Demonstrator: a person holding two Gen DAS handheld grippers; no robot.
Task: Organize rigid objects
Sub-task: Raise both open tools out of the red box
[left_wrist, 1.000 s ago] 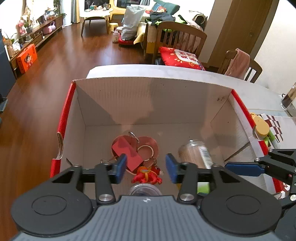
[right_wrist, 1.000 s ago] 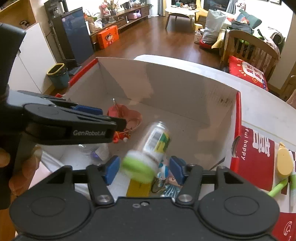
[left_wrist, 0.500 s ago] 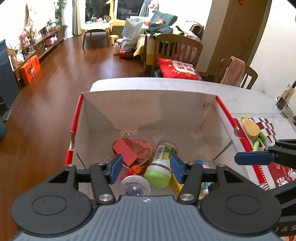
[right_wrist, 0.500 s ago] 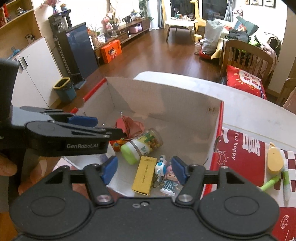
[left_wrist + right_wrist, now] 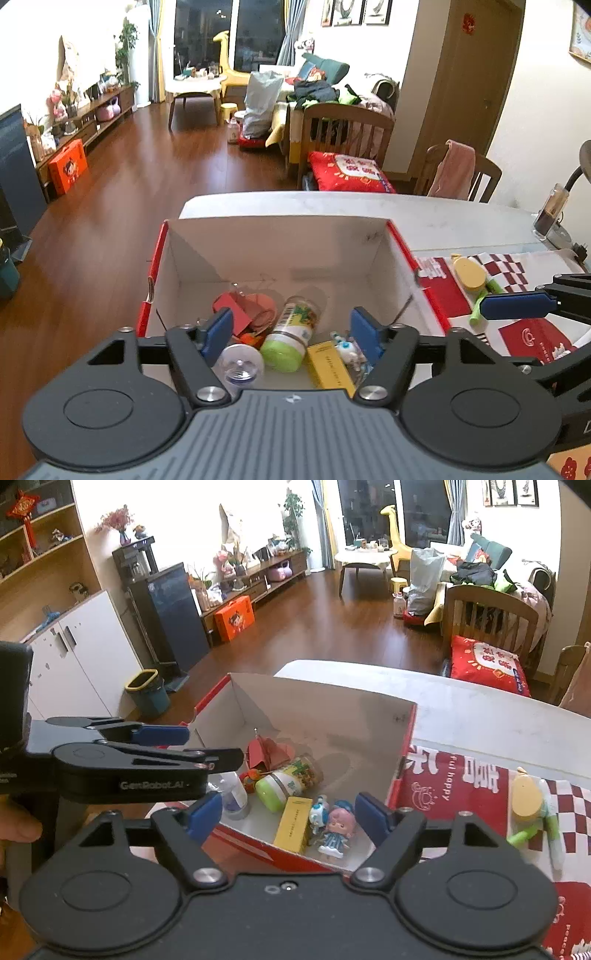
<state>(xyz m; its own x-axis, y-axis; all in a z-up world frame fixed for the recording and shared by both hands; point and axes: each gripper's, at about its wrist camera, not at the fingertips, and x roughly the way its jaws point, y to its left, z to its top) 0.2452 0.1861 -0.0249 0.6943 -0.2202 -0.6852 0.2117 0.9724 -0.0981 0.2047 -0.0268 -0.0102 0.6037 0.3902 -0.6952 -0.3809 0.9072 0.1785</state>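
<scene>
Cardboard, red-rimmed, the box [image 5: 332,716] on the table holds a green-capped jar [image 5: 290,338] lying beside a yellow carton [image 5: 293,824] and figurines. Left gripper [image 5: 291,332] and right gripper [image 5: 290,814] hover above it, jaws opening, nothing between them.

Both wrist views now sit higher and farther back from the red-and-white box [image 5: 280,251], which fills less of each frame and shows more of the room behind it. The left gripper [image 5: 291,332] and the right gripper [image 5: 291,812] both have jaws spread wider than a second ago and are opening, with nothing pressed between them. The green-capped bottle [image 5: 288,781], blurred between the right gripper's pads a second ago, now lies at rest on the box floor at frame centre, beside the yellow packet [image 5: 293,823].
</scene>
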